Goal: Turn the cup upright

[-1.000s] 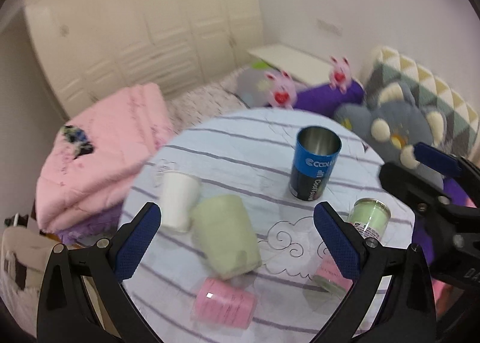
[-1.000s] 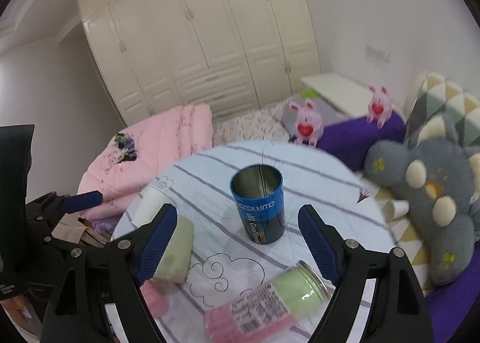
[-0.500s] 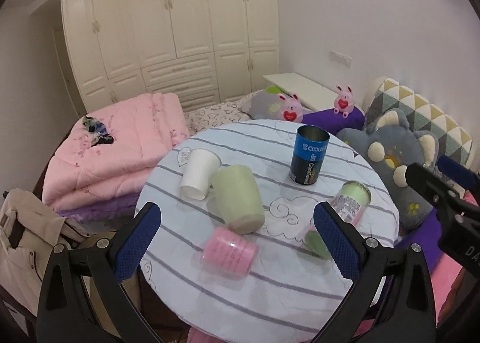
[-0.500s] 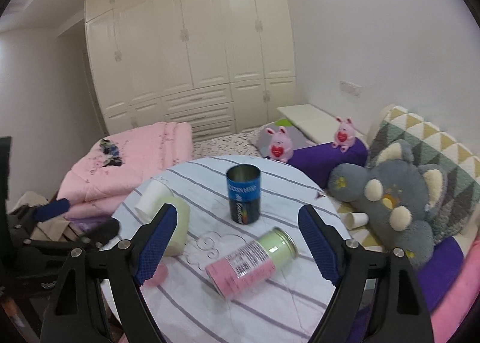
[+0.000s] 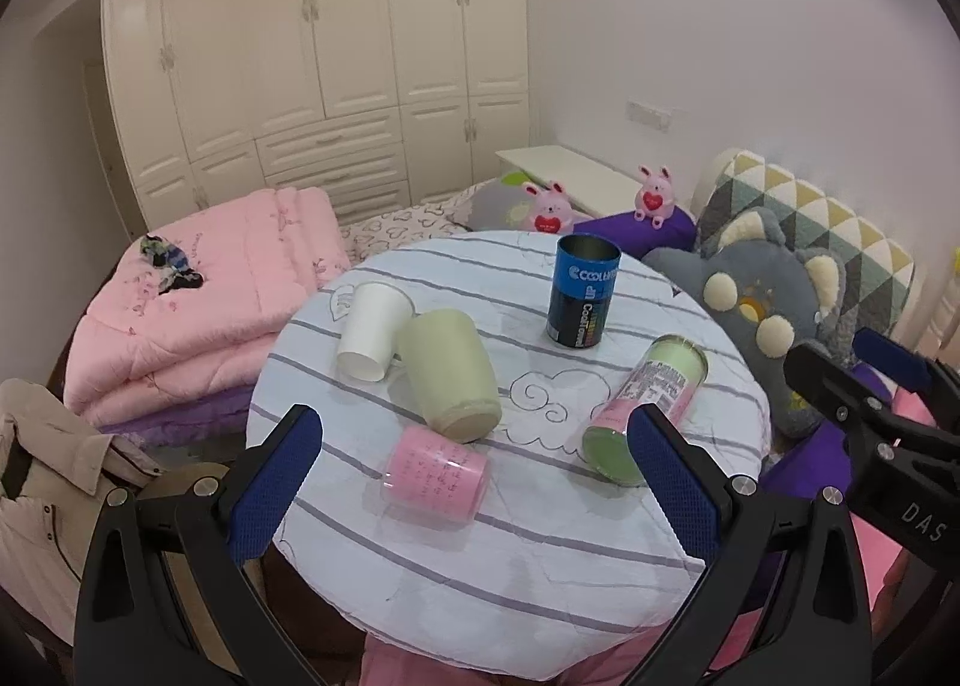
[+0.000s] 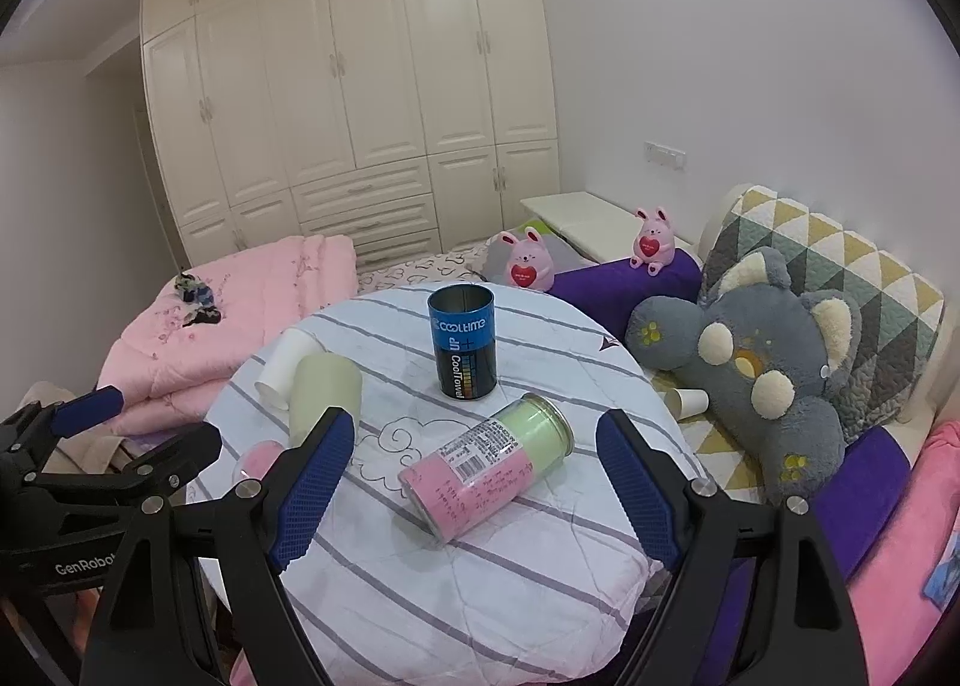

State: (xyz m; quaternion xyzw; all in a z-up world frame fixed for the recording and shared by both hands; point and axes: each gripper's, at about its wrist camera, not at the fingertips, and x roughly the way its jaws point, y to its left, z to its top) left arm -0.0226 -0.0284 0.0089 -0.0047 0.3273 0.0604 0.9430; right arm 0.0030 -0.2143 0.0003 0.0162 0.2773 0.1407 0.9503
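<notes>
On the round striped table (image 5: 540,554) lie several cups on their sides: a white paper cup (image 5: 372,329), a pale green cup (image 5: 450,365), a small pink cup (image 5: 435,473) and a pink-and-green jar (image 5: 645,407). A blue Cooltime can (image 5: 583,290) stands upright. In the right wrist view the jar (image 6: 486,464) lies between my fingers, with the blue can (image 6: 462,350) behind it and the green cup (image 6: 324,395) and white cup (image 6: 285,365) at left. My left gripper (image 5: 474,482) and right gripper (image 6: 474,500) are both open, empty, and held back above the table's near edge.
A folded pink quilt (image 5: 198,314) lies left of the table. A grey plush toy (image 6: 756,362) and patterned cushion (image 6: 840,290) sit to the right. Pink bunny toys (image 6: 525,266) sit behind the table. A white wardrobe (image 6: 360,98) fills the back wall.
Both grippers have drawn back and up from the table, so the whole table top and more of the room now show. The cups have not moved.
</notes>
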